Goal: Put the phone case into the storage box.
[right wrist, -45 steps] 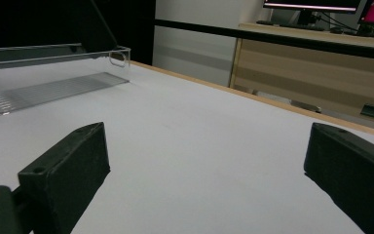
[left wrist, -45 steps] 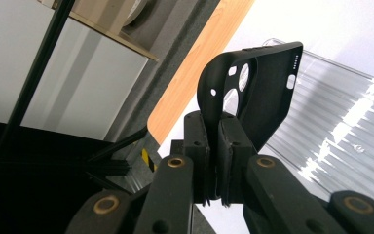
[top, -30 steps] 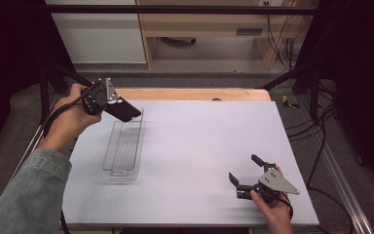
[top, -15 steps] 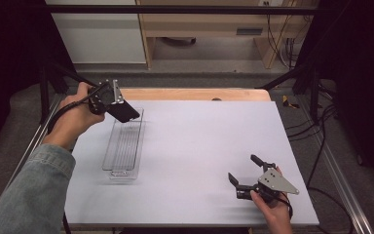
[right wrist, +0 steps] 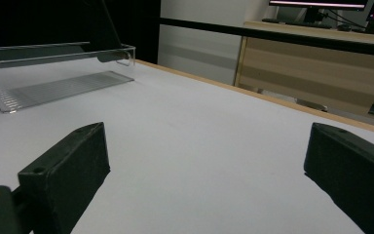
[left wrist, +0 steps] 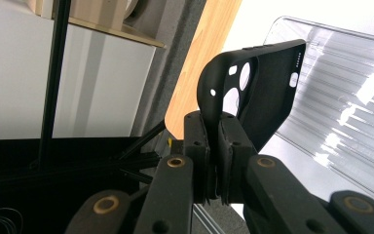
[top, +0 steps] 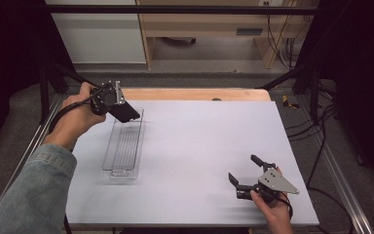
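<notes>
Left claw [left wrist: 213, 146] is clamped on the edge of a black soft-rubber phone case [left wrist: 258, 92], holding it raised just above the far end of a clear ribbed plastic tray [top: 124, 146]. Right claw [top: 246, 173] stands wide apart, holding nothing, low over the pale surface [top: 199, 146], well apart from the tray.

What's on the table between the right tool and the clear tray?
Nothing: in the high view, only bare white tabletop lies between the right tool and the clear tray.

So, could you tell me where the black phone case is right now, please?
The black soft phone case is clamped in the left gripper, held over the far end of the clear plastic tray at the table's left in the high view.
</notes>
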{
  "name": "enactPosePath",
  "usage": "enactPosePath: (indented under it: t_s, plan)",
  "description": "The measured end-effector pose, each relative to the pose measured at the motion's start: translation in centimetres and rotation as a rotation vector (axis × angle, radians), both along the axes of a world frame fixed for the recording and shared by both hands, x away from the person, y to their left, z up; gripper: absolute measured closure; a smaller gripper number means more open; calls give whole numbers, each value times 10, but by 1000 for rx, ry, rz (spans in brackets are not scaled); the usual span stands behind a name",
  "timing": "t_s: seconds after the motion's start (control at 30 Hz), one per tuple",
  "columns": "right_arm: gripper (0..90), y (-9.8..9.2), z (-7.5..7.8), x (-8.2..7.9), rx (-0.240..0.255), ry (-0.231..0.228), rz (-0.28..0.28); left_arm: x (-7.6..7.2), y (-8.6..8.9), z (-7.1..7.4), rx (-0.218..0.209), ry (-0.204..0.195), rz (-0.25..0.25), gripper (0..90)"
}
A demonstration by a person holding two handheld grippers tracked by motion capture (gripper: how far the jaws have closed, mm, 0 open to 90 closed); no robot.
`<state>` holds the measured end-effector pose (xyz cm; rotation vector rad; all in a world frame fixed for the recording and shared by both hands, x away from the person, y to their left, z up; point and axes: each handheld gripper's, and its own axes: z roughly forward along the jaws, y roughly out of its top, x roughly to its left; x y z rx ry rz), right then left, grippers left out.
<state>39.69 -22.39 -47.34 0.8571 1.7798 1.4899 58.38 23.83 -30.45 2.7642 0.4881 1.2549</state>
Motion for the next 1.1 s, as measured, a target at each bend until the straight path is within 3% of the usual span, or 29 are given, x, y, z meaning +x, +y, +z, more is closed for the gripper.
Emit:
enactPosePath:
  t_s: [1.1]
  plan:
    - [31,0,0,0,-2,2,2,5,-12,-12,75,7,-37,839]
